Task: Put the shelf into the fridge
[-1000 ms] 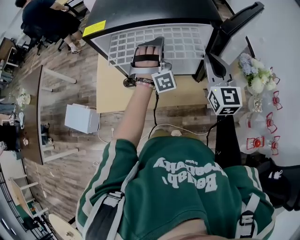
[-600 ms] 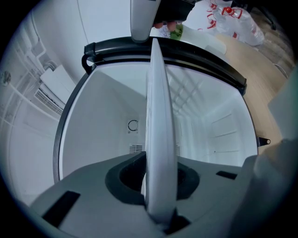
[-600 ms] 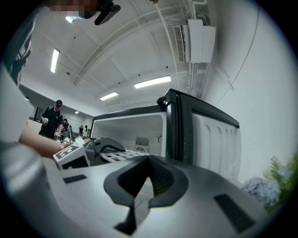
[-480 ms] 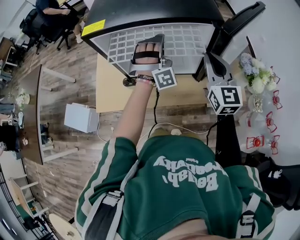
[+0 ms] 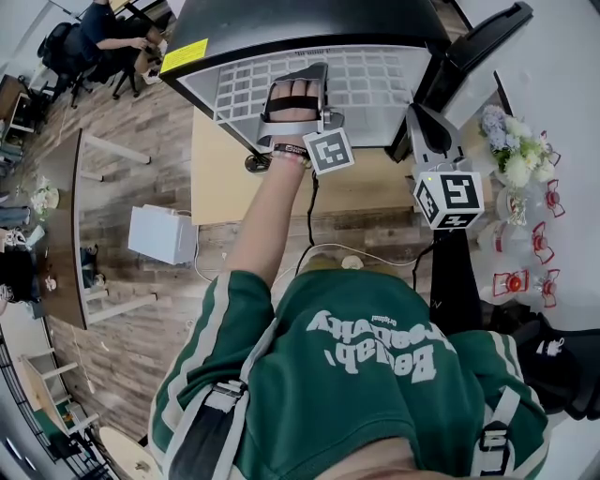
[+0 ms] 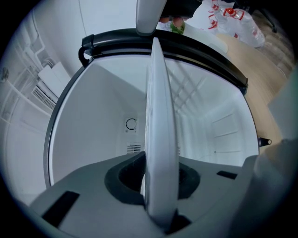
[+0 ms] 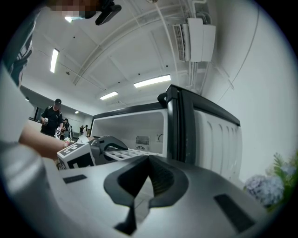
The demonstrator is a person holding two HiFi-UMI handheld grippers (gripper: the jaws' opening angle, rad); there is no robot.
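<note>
- The shelf, a white grid, lies flat in the open fridge. Its long axis runs across the fridge's width, and its front rim faces the person at the mouth of the cavity.
- The left gripper points level into the fridge and pinches that front rim. In its own view the rim stands edge-on between the jaws, which have just been easing apart a little.
- The right gripper sits off to the right beside the fridge's hinge side. Its jaws are pressed together with nothing between them.
- Inside, on the back wall, there's a round dial with a small vent under it.
- The door swings wide open to the right.
- The fridge stands on a pale wooden table, with a bunch of flowers just beyond the door.
- Below is a wood-plank floor, with a white box near the table.
- Overhead there are strip lights and a wall air conditioner, and a person stands far back.
- A yellow label sits on the fridge's top corner, its print too small to read.
</note>
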